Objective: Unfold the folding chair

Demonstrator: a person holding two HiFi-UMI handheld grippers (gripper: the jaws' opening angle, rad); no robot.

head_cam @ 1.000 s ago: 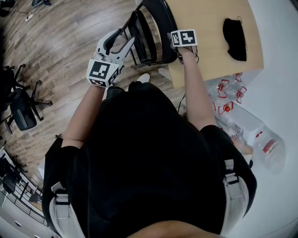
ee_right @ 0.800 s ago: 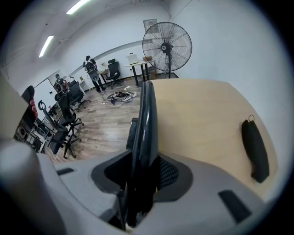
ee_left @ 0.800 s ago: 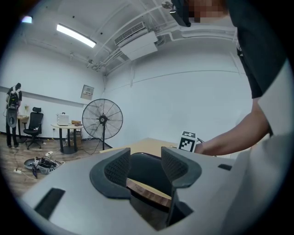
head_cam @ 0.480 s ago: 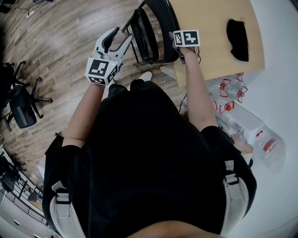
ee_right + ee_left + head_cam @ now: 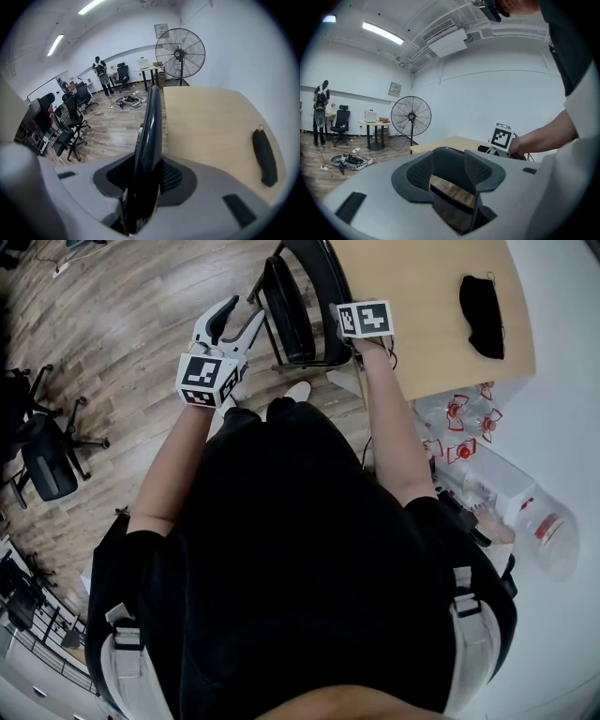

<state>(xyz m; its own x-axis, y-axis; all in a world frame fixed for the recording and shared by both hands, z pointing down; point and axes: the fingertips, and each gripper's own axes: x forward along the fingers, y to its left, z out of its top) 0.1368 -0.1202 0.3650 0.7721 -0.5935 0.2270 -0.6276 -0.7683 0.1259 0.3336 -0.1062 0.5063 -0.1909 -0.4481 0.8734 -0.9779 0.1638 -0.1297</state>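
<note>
Both jaws clenched on the folding chair [image 5: 309, 296].
Left gripper [image 5: 451, 171] grasps one dark panel, right gripper [image 5: 147, 176] the other; clear red-capped bottles [image 5: 467, 418] lie beside the tabletop [image 5: 422, 324], contents unclear.

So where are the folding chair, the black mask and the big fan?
folding chair [image 5: 326, 292], head view, on its rightmost black panel.
black mask [image 5: 480, 304], head view, on the middle of the cloth.
fan [image 5: 180, 53], right gripper view, on the centre of its round grille.

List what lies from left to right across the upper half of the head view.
office chair → left gripper → folding chair → right gripper → black cloth
</note>
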